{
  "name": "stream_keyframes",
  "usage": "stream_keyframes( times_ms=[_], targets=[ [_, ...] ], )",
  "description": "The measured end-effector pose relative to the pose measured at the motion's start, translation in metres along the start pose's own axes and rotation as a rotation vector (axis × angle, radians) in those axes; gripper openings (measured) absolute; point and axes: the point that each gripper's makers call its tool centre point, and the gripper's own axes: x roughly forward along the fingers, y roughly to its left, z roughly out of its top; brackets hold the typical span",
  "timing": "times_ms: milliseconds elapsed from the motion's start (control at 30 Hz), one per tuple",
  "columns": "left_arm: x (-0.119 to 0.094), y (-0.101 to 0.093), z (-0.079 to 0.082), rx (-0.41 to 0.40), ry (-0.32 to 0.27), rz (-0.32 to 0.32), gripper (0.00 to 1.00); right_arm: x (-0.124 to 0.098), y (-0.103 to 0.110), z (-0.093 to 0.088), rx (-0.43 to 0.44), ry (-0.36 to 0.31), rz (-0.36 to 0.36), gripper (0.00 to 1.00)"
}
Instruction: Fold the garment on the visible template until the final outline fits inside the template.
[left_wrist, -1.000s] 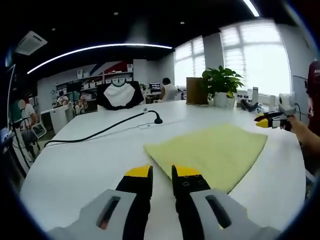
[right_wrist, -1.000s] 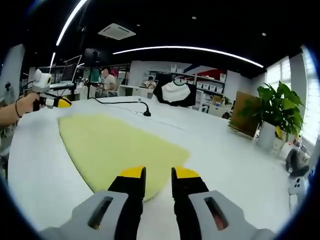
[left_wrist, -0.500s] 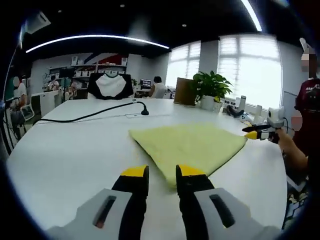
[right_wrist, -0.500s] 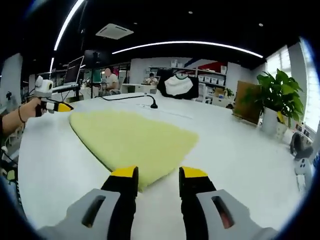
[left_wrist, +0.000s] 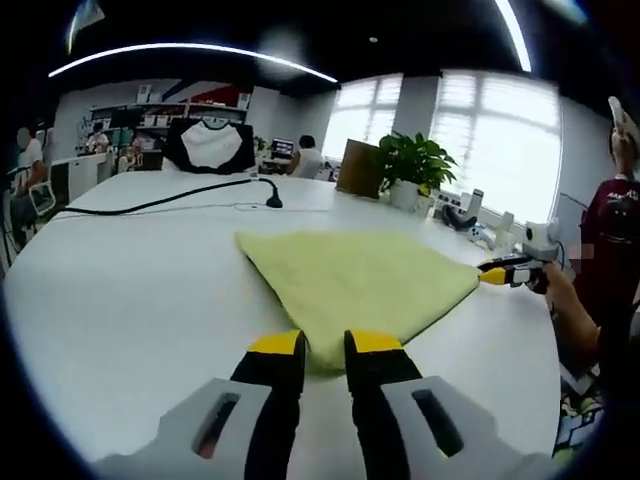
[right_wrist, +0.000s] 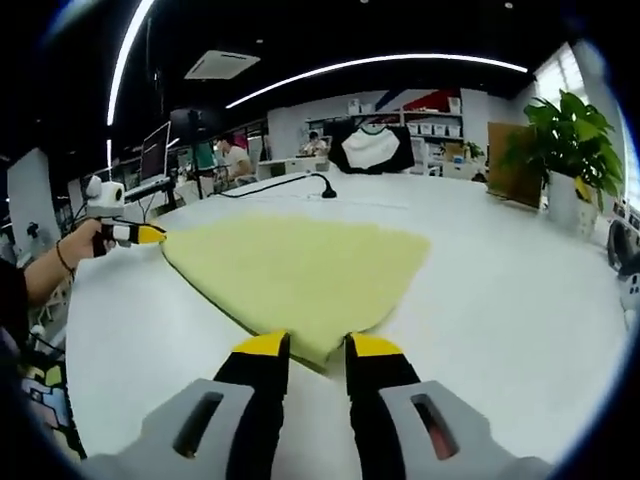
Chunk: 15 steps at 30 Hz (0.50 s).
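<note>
Left gripper view looks across one large white table (left_wrist: 120, 290) with a smooth, matte top. One pale yellow garment (left_wrist: 355, 280) lies flat on it, soft and slightly fuzzy, folded into a rough four-sided shape with one corner pointing at the camera. That near corner sits just at the tips of the left gripper (left_wrist: 325, 345), whose two black jaws with yellow caps stand a narrow gap apart; whether they touch the cloth cannot be told. At the garment's far right corner the right gripper (left_wrist: 497, 272) shows from the side, held in a person's hand (left_wrist: 545, 285), its yellow tip at the cloth's edge. One black cable (left_wrist: 150, 203) runs across the table to a small black stub. One leafy green plant (left_wrist: 408, 160) stands in a white pot beyond the table, beside a brown board. One black-and-white shirt (left_wrist: 210, 148) hangs in the background.

Right gripper view shows the same single garment (right_wrist: 300, 270) from the opposite side, its thick folded edge dark along the near rim. The right gripper (right_wrist: 310, 350) has its two yellow-capped jaws narrowly apart at the nearest corner. The left gripper (right_wrist: 140, 234) appears at the garment's left corner, in a hand (right_wrist: 80, 245), with its tip at the cloth.
</note>
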Motion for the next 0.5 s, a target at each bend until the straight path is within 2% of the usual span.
stream_keyframes(
  times_ms=[67,133,200,267,300,367,433,500],
  targets=[
    [0.001,-0.002,-0.002,-0.029,0.005,-0.021,0.08,0.002,-0.002,-0.001,0.001,0.009,-0.008,0.15],
    [-0.001,-0.002,-0.001,-0.032,-0.003,-0.011,0.07,0.003,-0.005,-0.002,0.004,0.011,-0.022,0.09],
    [-0.003,-0.002,-0.002,-0.034,-0.004,-0.005,0.06,0.003,-0.004,-0.001,0.029,-0.005,-0.001,0.05],
    [-0.004,-0.001,-0.004,-0.045,-0.001,0.001,0.04,0.003,-0.006,0.001,0.017,-0.012,-0.013,0.04],
    [-0.006,0.000,-0.004,-0.059,-0.002,0.006,0.03,0.002,-0.009,0.003,-0.026,-0.019,-0.040,0.03],
    [-0.007,-0.001,-0.005,-0.064,-0.003,0.003,0.02,0.002,-0.008,0.000,-0.019,0.002,-0.037,0.02],
    [-0.008,0.002,-0.004,-0.031,-0.005,0.028,0.02,0.001,-0.009,0.001,-0.015,-0.001,-0.051,0.01],
    [-0.011,0.005,-0.006,0.012,0.006,0.054,0.02,-0.003,-0.014,-0.002,-0.054,0.024,-0.094,0.01]
  ],
)
